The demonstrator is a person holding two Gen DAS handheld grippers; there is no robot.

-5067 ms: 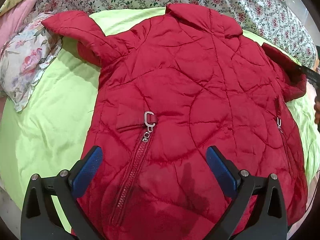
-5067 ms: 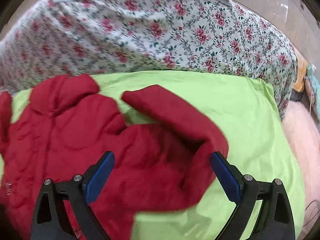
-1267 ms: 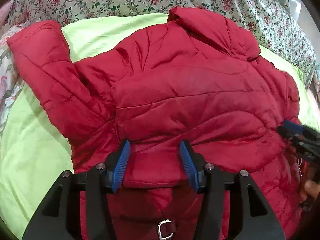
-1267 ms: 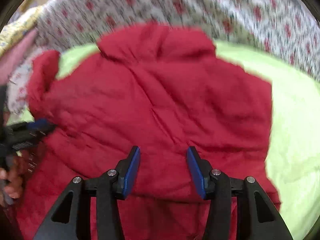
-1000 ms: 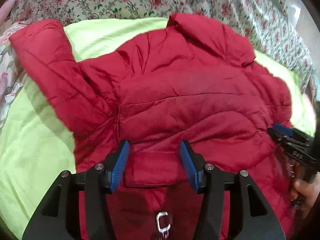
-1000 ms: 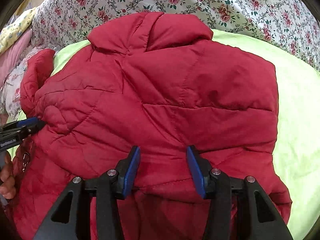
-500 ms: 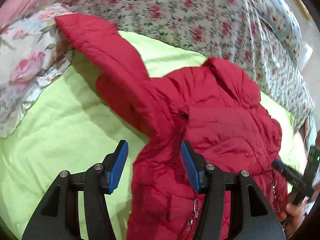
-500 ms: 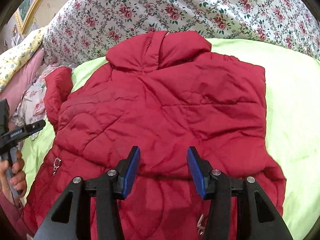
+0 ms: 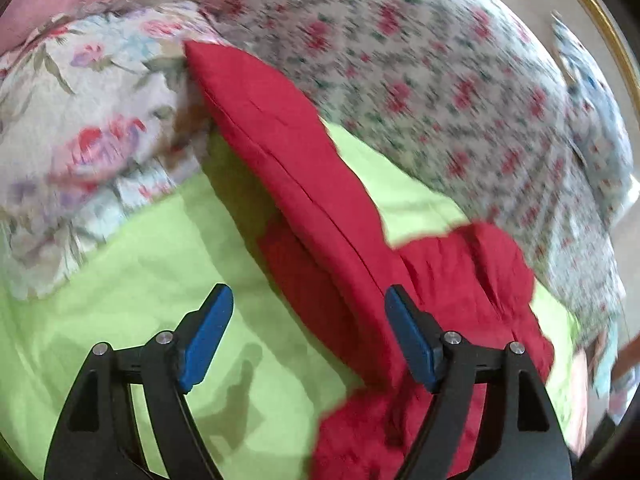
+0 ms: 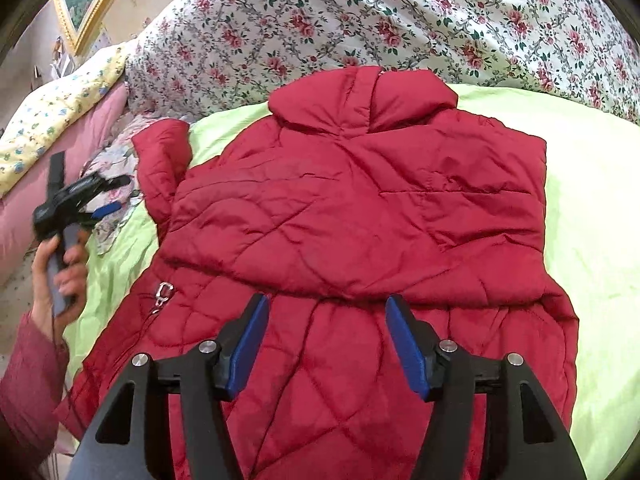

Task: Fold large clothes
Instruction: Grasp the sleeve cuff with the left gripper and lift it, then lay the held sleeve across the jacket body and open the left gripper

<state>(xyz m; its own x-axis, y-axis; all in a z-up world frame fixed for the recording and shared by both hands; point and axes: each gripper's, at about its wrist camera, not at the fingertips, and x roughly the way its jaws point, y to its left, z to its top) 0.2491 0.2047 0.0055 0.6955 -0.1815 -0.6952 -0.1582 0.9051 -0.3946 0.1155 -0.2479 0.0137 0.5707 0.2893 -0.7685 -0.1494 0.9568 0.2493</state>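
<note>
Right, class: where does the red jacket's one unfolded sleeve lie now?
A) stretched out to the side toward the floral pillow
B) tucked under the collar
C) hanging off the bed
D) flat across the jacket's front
A: the sleeve stretches from the jacket over the green sheet toward the floral pillow.

Left wrist view looking steeply down, close over the green sheet (image 9: 132, 272) beside the red jacket (image 9: 320, 200) sleeve, right wrist view tilted down from the hem end, above the jacket body, both sharing jacket, sheet, floral bedding (image 10: 360, 12).
</note>
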